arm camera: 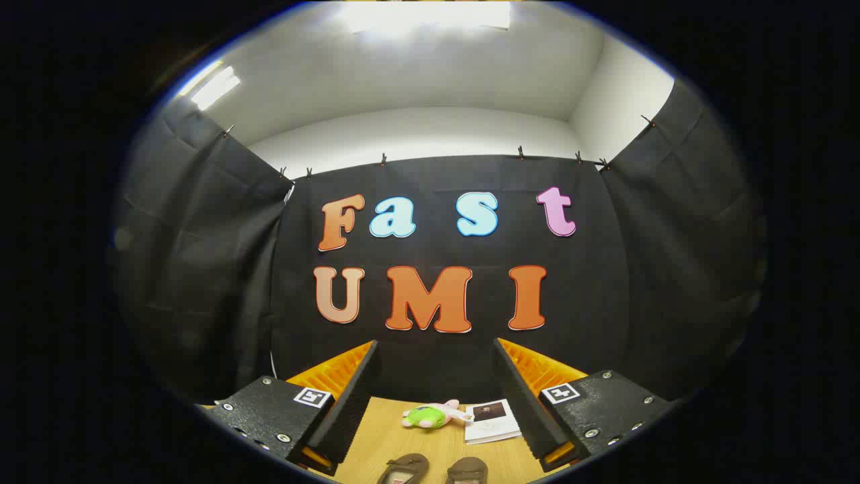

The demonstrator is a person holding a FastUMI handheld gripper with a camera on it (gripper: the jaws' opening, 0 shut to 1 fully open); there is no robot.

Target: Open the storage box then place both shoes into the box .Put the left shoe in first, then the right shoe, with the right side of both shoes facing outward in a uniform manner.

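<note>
Two brown shoes, the left shoe point(404, 468) and the right shoe point(467, 469), lie side by side on the wooden table point(383, 430) between the fingers, with only their rounded front parts visible. The gripper point(435, 349) is wide open and holds nothing. Beyond the shoes lie a soft plush toy point(433, 415), green and pink, and a white booklet point(492, 420) with a dark picture; its writing is too small to read.

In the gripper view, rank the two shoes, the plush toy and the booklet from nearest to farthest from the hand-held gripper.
The hand-held gripper is open, holding nothing.
1. Two brown shoes, side by side on the wooden table between the fingers; too close to call between them.
2. Green-and-pink plush toy, beyond the shoes.
3. Booklet, right of the toy; much the same depth, so not ranked apart.
</note>
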